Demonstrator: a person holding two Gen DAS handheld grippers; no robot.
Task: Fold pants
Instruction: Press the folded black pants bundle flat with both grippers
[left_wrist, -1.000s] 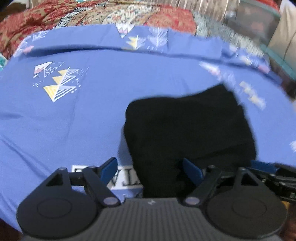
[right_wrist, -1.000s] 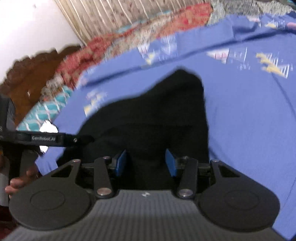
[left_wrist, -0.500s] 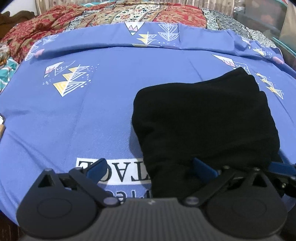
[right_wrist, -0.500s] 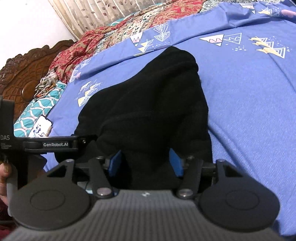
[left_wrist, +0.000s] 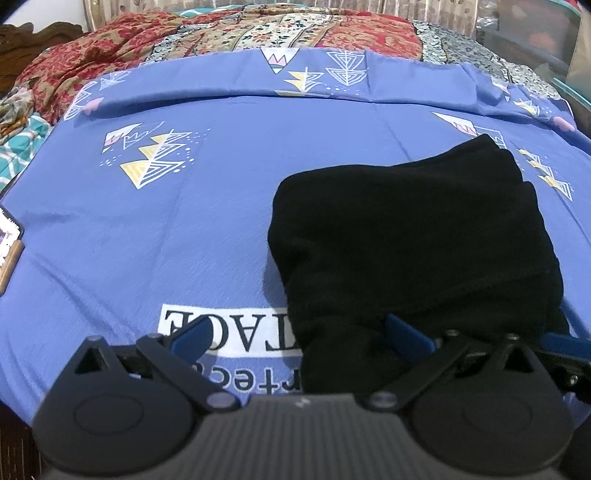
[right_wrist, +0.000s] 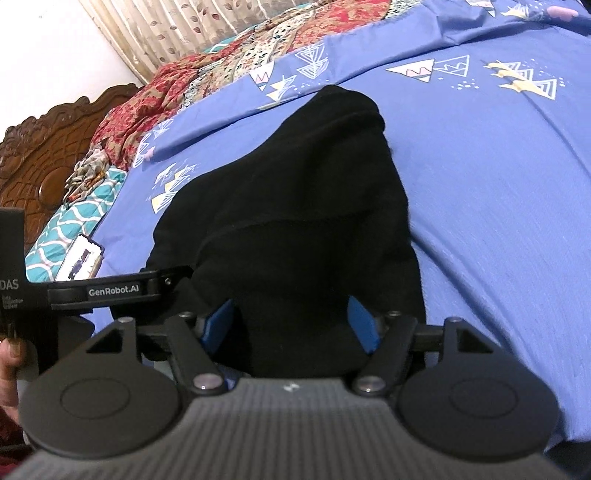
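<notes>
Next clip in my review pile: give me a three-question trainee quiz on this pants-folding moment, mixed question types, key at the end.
1. True or false: the black pants lie as a folded bundle on the blue bedsheet.
2. Multiple choice: between the pads of the left claw you see A) only bedsheet, B) the bundle's near left corner plus a printed label, C) a phone.
3. Short answer: which claw straddles the bundle's near edge with cloth filling most of its gap?

Key: 1 true. 2 B. 3 the right claw; its jaws have just been opening, with the cloth between them but the pads not pressing it.
</notes>
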